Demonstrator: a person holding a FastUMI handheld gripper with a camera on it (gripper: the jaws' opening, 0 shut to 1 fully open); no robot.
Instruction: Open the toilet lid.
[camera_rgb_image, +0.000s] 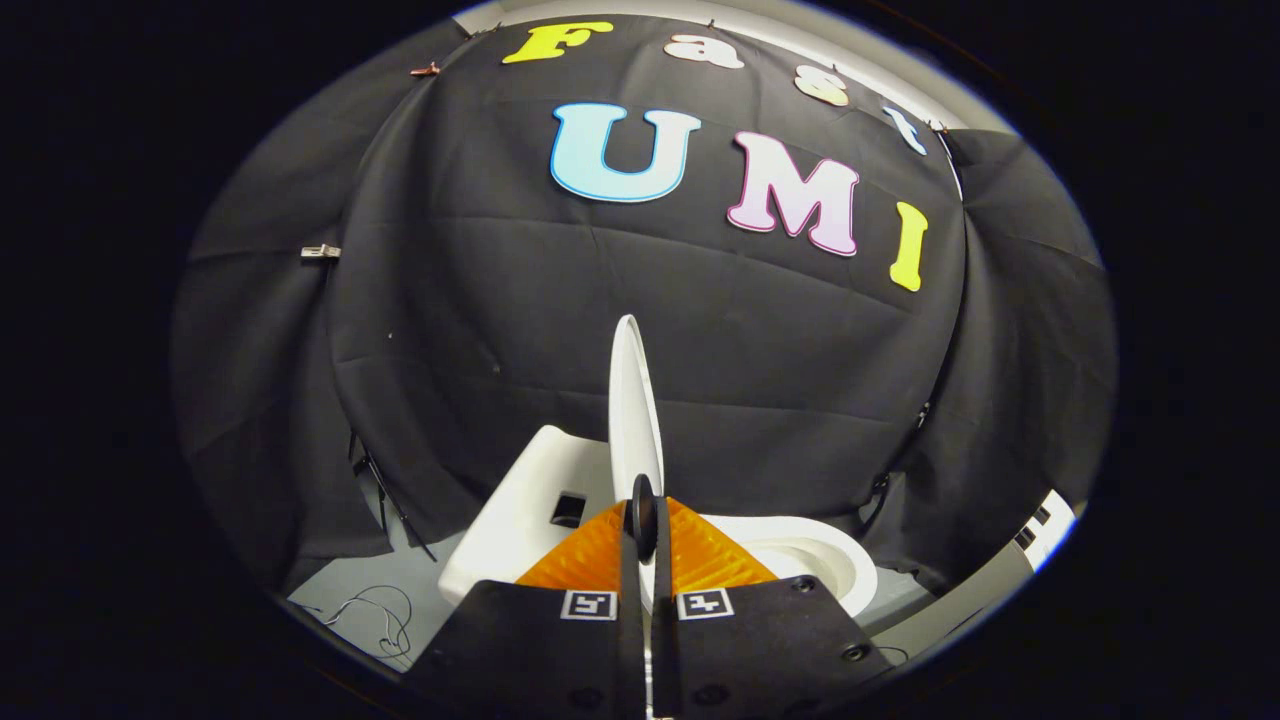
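Already you are holding the lid up on edge — the lift is nearly done.

You are pinching the toilet lid (634, 400) between both fingers of the gripper (642, 520), which are pressed close together on its lower edge; the lid is rising thin and upright just ahead of them, standing above the toilet bowl (800, 560) with the tank (530, 490) to its left. Judging from this, you are sitting in the last stretch of the opening step — the lid looks about vertical but does not yet seem to be leaning on the tank. The next move is calling for a gentle push past upright toward the tank, then a slow spreading of the fingers once the lid is resting there, so that it is not dropping back onto the bowl.
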